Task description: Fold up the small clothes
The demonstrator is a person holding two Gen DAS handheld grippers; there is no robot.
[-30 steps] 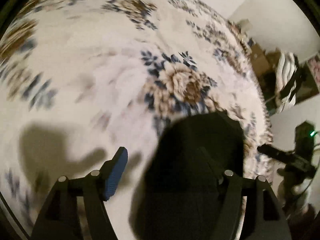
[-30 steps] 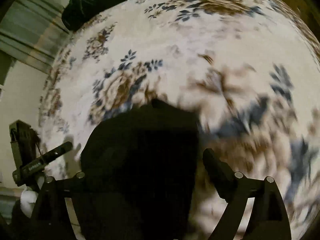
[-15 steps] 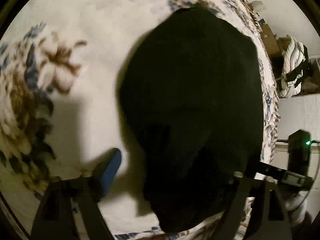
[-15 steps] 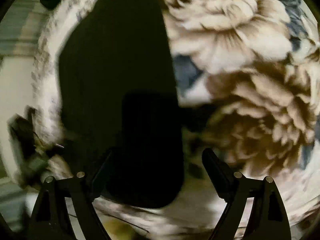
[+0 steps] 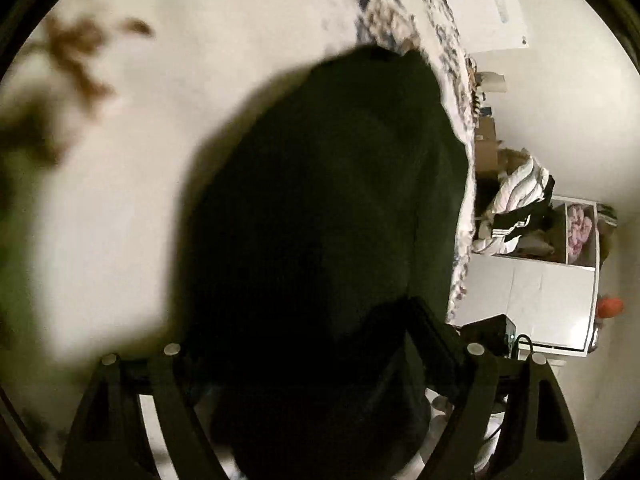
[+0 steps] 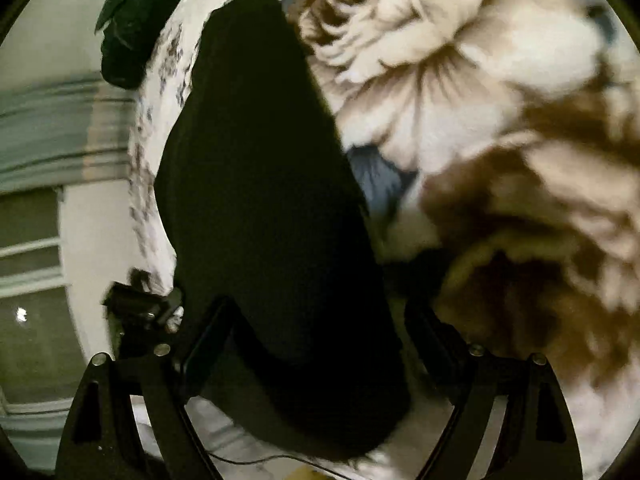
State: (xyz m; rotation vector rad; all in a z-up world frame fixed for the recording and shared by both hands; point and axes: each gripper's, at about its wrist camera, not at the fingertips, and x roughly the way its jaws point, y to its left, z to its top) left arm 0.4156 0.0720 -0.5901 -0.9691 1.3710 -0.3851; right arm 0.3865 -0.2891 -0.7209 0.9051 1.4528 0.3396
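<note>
Left gripper [image 5: 320, 364] jaws stood wide, having just been opening; the black garment [image 5: 328, 208] lay between them, apparently unpinched, though the darkness hid the pads. Right gripper [image 6: 316, 340] also gaped wide over the same cloth's near end, nothing clamped. The garment lay flat on the floral bedspread [image 6: 460, 92], near its edge. A dark green bundle [image 6: 132, 24] sat well beyond.

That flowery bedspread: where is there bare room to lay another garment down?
Free: the pale stretch of bedspread left of the black garment, and the big printed flowers to its right. Crowded: the bed edge beyond it, near the dark green bundle.
</note>
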